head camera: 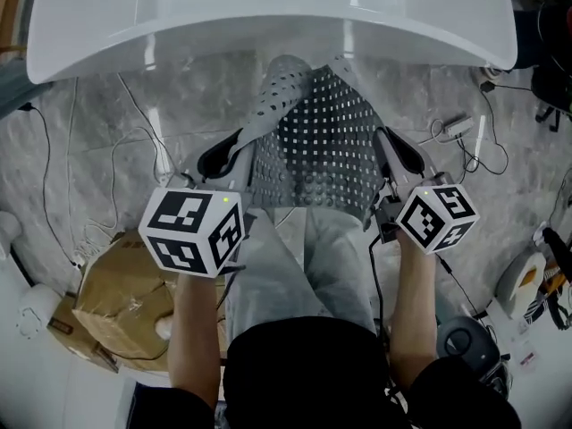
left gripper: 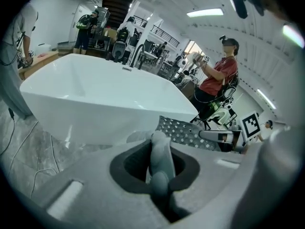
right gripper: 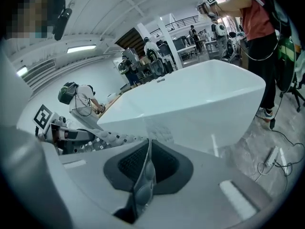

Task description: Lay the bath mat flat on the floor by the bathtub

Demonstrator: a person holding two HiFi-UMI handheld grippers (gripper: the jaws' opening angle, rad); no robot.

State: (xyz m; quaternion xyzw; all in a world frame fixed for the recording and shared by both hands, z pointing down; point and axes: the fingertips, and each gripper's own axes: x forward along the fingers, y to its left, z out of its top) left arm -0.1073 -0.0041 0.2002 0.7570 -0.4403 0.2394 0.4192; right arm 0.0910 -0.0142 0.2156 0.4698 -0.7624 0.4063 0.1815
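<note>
Mat count is one: a grey rubbery bath mat, punched with rows of small square holes and studded with round bumps. I hold it stretched between my two grippers, just on the near side of the single glossy white bathtub and over the marbled floor. My left gripper is clenched on a thick rolled fold of it. My right gripper pinches its thin bumpy edge. One crumpled cardboard box sits near left.
</note>
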